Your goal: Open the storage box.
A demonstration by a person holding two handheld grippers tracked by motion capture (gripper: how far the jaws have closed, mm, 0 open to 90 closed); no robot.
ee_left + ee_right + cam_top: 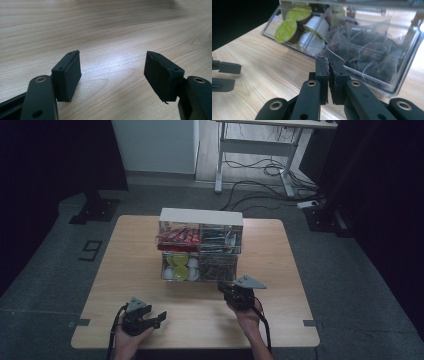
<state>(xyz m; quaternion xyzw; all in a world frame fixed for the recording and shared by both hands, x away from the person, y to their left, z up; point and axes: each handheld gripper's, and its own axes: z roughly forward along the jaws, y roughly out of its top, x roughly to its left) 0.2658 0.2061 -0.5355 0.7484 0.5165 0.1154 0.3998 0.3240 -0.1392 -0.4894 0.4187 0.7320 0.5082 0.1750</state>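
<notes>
Clear organizer box (200, 251), long axis across the table; left claw (159, 317) apart, right claw (223, 289) together, empty.

Dim and underexposed in the high view, black toward 9 and 3 o'clock, brightest at 12 o'clock on the pale floor, with the wooden table (150, 270) muted and soft shadows under the clear organizer box (201, 251). Brighter and warmer in the left gripper view, with a pale sheen on the wood grain (112, 67) near centre, a broad shadow band toward 12 o'clock, and mild softness at the far edge. Sharp on the near black parts in the right gripper view, slightly blurred on the box wall (372, 50) with whitish glare toward 2 o'clock, darkness at 10 o'clock, and tilted, wide-angle stretch at the edges.
</notes>
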